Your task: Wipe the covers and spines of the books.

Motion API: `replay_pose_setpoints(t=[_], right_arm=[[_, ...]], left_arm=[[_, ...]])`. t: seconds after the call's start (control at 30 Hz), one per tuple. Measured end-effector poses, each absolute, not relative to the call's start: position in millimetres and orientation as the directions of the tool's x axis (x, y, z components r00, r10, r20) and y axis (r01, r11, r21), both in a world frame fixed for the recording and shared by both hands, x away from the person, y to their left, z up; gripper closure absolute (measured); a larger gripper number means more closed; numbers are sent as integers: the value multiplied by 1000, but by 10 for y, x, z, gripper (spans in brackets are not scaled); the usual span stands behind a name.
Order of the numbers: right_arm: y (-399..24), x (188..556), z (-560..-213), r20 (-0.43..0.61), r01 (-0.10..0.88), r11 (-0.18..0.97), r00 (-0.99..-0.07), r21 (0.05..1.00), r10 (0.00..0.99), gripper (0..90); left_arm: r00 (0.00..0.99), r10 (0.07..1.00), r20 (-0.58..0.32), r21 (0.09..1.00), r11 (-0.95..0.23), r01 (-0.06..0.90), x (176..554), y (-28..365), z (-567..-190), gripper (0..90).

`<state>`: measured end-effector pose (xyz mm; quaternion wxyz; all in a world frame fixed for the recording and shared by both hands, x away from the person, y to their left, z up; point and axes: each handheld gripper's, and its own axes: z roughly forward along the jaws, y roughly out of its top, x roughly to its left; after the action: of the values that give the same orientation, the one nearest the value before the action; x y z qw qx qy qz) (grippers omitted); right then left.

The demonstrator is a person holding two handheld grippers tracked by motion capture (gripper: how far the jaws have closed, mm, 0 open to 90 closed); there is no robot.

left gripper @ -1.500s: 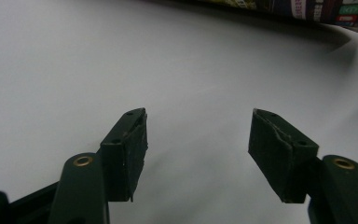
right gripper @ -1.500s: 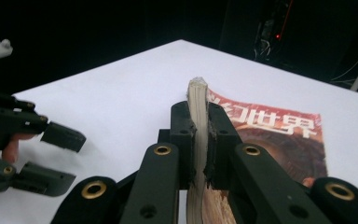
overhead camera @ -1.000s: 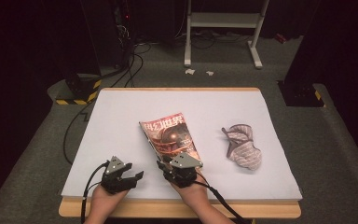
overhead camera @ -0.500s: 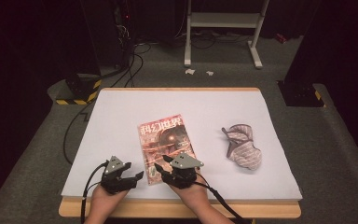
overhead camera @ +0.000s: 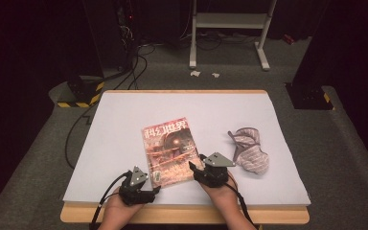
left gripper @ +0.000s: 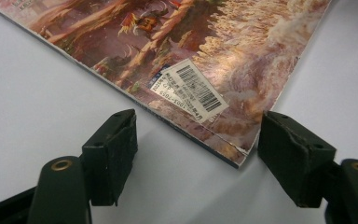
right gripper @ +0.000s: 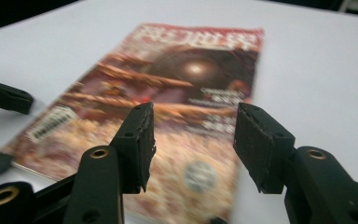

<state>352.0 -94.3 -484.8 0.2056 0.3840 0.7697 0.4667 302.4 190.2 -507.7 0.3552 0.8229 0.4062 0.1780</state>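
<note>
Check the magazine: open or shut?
Shut. The magazine lies flat on the table, cover up, title and barcode sticker showing, no pages lifted or spread.

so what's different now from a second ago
The magazine has turned from tilted to nearly square with the table edge and now lies flat. Both sets of jaws have just been opening: the left gripper has its near corner between open jaws, and the right gripper sits open over its near edge. The quilted mitt stayed put.

A magazine [overhead camera: 170,149] lies flat mid-surface with a quilted oven mitt [overhead camera: 250,152] well apart on its right, leaving bare white surface [overhead camera: 124,124] open between them, behind them and at left.
</note>
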Motion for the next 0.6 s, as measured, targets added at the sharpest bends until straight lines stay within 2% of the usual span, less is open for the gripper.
replay_pose_setpoints(t=[0.13,0.23,0.6], right_arm=[[-1090,3592,-4874,76,446,241,-583,862,809,476],[-1145,3629,-4896,91,470,235,-573,851,814,482],[-1086,3571,-4962,90,486,284,-613,827,785,473]], left_arm=[[608,794,6,729,-419,541,3030,1927,-5070,324],[597,802,-3,736,-403,544,3043,1974,-5065,411],[551,834,-27,738,-355,573,3152,2110,-5055,561]])
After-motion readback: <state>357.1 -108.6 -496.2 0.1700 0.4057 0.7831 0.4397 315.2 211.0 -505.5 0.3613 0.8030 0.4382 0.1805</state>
